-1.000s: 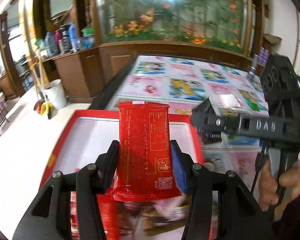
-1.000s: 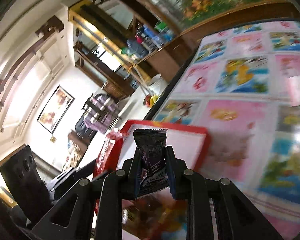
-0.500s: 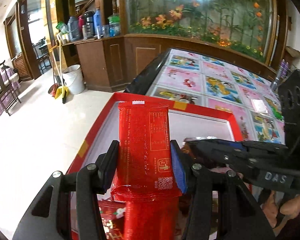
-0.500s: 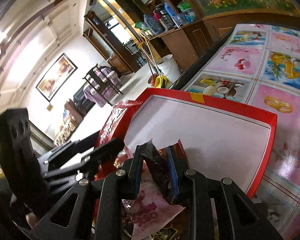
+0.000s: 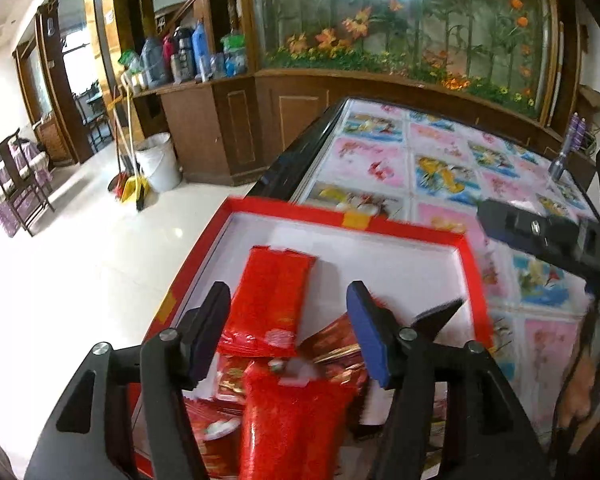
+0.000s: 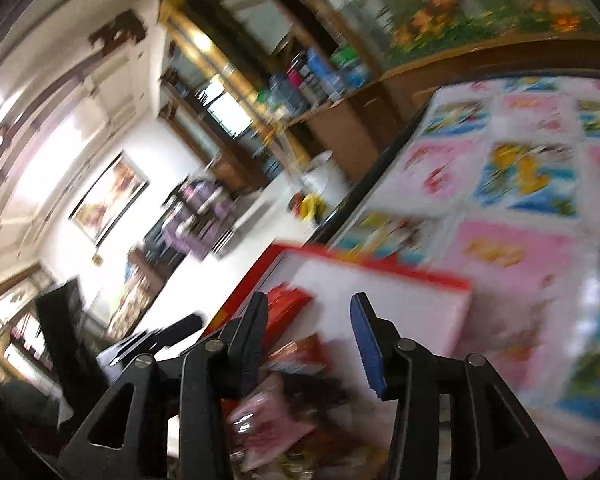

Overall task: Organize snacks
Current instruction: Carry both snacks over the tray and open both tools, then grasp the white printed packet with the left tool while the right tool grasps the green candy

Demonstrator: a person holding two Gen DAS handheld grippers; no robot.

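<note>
A red-rimmed box (image 5: pixel 380 227) with a white floor sits at the table's near left corner; it also shows in the right wrist view (image 6: pixel 380 268). A red snack packet (image 5: pixel 272 300) lies flat in the box among several other packets. My left gripper (image 5: pixel 288 320) is open and empty just above that packet. My right gripper (image 6: pixel 308 328) is open and empty above the box, over a blurred pile with a pink packet (image 6: pixel 264 424) and a dark packet (image 6: pixel 316 388). The right gripper's body (image 5: pixel 540 236) shows at the right of the left wrist view.
The table (image 5: pixel 440 160) has a colourful patterned cover and extends beyond the box. A wooden cabinet with an aquarium (image 5: pixel 400 20) stands behind it. A white bucket (image 5: pixel 160 164) and brooms stand on the floor at left.
Both grippers have opened. The red packet left my left gripper and now lies in the box. The dark packet left my right gripper, which has pulled up and back.
</note>
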